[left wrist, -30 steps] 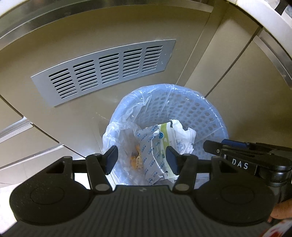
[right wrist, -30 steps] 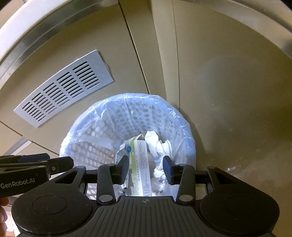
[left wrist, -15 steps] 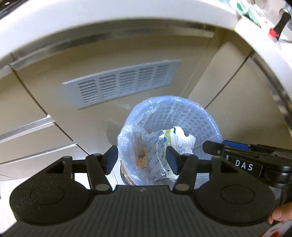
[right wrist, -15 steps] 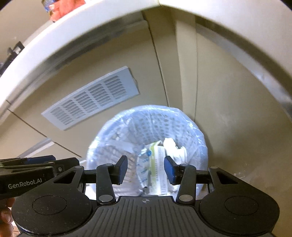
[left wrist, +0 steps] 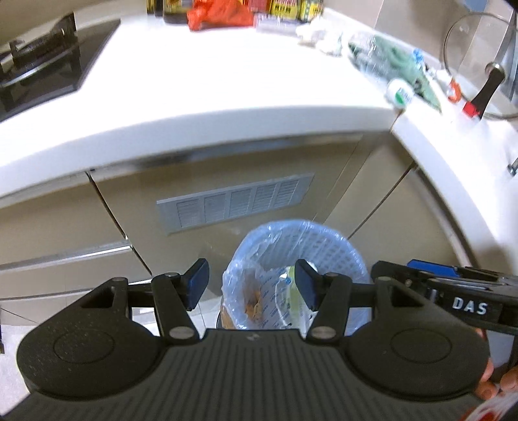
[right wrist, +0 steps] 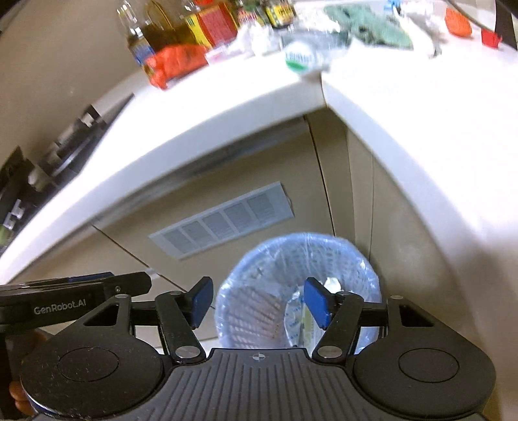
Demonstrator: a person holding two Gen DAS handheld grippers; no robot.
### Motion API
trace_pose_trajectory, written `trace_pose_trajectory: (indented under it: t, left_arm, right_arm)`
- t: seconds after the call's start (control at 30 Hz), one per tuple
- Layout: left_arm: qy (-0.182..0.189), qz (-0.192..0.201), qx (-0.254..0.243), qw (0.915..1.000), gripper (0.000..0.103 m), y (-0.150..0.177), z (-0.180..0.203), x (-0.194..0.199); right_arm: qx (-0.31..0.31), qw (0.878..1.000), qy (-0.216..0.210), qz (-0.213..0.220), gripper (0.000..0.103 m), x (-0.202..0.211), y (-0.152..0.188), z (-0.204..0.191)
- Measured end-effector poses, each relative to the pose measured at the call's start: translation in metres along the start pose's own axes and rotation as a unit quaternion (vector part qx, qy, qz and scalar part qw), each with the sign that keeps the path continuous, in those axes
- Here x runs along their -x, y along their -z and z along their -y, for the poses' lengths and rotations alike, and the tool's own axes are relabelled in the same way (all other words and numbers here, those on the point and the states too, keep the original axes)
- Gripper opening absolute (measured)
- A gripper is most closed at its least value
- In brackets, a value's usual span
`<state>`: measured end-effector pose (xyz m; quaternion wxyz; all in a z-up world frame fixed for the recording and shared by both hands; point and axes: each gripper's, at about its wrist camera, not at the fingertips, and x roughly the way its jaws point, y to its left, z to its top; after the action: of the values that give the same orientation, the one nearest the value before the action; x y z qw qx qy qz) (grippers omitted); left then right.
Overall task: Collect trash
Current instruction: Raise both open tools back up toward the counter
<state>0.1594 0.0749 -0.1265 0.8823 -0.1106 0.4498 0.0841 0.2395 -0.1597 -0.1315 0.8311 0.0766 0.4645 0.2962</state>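
Left wrist view: the left gripper (left wrist: 251, 285) is held open and empty above the lined wastebasket (left wrist: 336, 236), where wrappers (left wrist: 288, 299) are seen. In the right wrist view, the right gripper (right wrist: 257, 301) is empty too; its jaws have just been opening. Beyond, a grey vent (left wrist: 234, 204) is set in the cabinet. Farther off, a crushed plastic bottle (left wrist: 388, 69) and an orange bag (left wrist: 220, 14) are left on the white counter (left wrist: 194, 84).

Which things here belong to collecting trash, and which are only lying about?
Job:
- round white mesh bin with clear plastic liner
- crumpled wrappers inside
- crushed clear plastic bottle on the counter

Lying about:
- black stove
- glass oil bottles
- glass pot lid
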Motion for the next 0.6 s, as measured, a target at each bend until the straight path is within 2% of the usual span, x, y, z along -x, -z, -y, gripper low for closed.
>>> trace_pose_trajectory:
  t: [0.47, 0.6]
  left_arm:
    - [0.015, 0.079, -0.004, 0.9968, 0.055, -0.024, 0.035, 0.050]
    - [0.019, 0.093, -0.010, 0.9955, 0.055, -0.032, 0.045, 0.057]
  right_arm:
    - [0.012, 0.997, -0.022, 0.079, 0.073, 0.079, -0.029, 0.014]
    - [0.011, 0.996, -0.020, 0.092, 0.076, 0.088, -0.036, 0.020]
